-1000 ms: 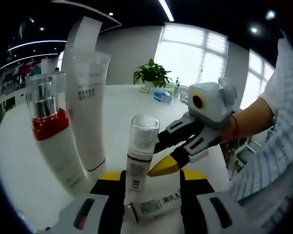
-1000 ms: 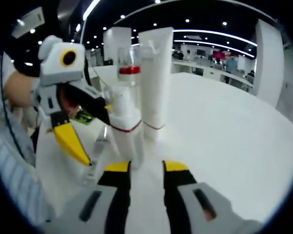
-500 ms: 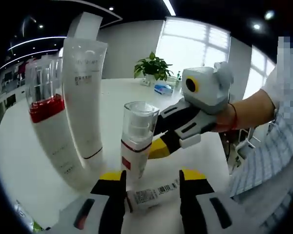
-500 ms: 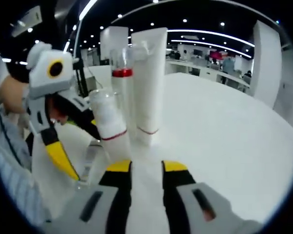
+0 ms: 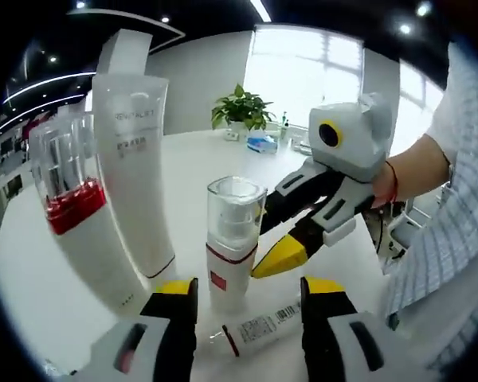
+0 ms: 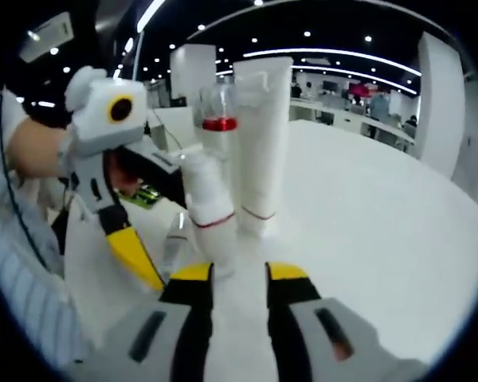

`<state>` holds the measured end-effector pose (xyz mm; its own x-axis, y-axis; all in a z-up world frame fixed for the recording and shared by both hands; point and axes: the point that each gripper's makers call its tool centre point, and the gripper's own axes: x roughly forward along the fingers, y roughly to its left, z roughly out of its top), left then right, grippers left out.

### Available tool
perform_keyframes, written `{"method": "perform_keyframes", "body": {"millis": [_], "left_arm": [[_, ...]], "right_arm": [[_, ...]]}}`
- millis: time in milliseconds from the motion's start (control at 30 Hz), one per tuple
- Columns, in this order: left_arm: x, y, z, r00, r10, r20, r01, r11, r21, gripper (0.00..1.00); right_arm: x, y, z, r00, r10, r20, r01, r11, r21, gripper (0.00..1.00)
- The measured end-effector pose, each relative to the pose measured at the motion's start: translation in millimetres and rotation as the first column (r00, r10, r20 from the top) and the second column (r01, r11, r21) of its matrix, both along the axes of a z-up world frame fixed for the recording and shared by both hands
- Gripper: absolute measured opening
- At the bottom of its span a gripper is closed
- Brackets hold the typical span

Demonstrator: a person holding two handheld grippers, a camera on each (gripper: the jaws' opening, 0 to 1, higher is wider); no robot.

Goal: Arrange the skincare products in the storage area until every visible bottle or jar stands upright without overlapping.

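In the left gripper view, the left gripper [image 5: 247,288] is hanging with its jaws spread apart and gripping nothing. A small pump bottle [image 5: 233,243] with a clear cap and a red band is standing upright just ahead of the gap, nearer the left jaw. A small tube [image 5: 259,328] with a barcode is lying flat on the white table [image 5: 191,171] between the jaws. Further to the left, a tall white tube [image 5: 135,179] is standing cap-down, and beside it a large bottle [image 5: 76,219] with a red collar is standing too. The right gripper [image 5: 275,256] is reaching in from the right, its yellow tip just beside the pump bottle; whether they touch is unclear.

In the right gripper view, the right gripper's [image 6: 231,274] jaws are sitting narrowly parted and empty, the pump bottle [image 6: 209,219] just ahead of them
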<state>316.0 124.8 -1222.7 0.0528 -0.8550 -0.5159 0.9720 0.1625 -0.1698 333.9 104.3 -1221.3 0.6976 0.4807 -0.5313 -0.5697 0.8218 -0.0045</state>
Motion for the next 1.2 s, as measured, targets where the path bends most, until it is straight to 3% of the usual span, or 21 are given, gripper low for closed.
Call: {"method": "perform_keyframes", "body": {"millis": [233, 300, 533, 1200], "left_arm": [[-0.3, -6.0, -4.2, 0.999, -0.045, 0.022, 0.044, 0.998, 0.033, 0.55], [-2.0, -7.2, -4.3, 0.998, -0.061, 0.025, 0.06, 0.998, 0.034, 0.55], [-4.2, -8.6, -6.3, 0.995, -0.088, 0.037, 0.086, 0.995, 0.051, 0.54], [-14.5, 14.8, -14.3, 1.0, -0.02, 0.016, 0.018, 0.995, 0.098, 0.52]], "right_arm": [[-2.3, 6.4, 2.7, 1.0, 0.028, 0.002, -0.028, 1.0, 0.0, 0.25], [-3.9, 9.1, 7.1, 1.0, 0.023, -0.007, -0.023, 0.999, 0.04, 0.25], [-0.5, 13.7, 4.1, 1.0, 0.026, -0.003, -0.026, 1.0, 0.012, 0.26], [7.1, -5.4, -2.4, 1.0, -0.023, -0.003, 0.023, 0.999, -0.023, 0.25]]}}
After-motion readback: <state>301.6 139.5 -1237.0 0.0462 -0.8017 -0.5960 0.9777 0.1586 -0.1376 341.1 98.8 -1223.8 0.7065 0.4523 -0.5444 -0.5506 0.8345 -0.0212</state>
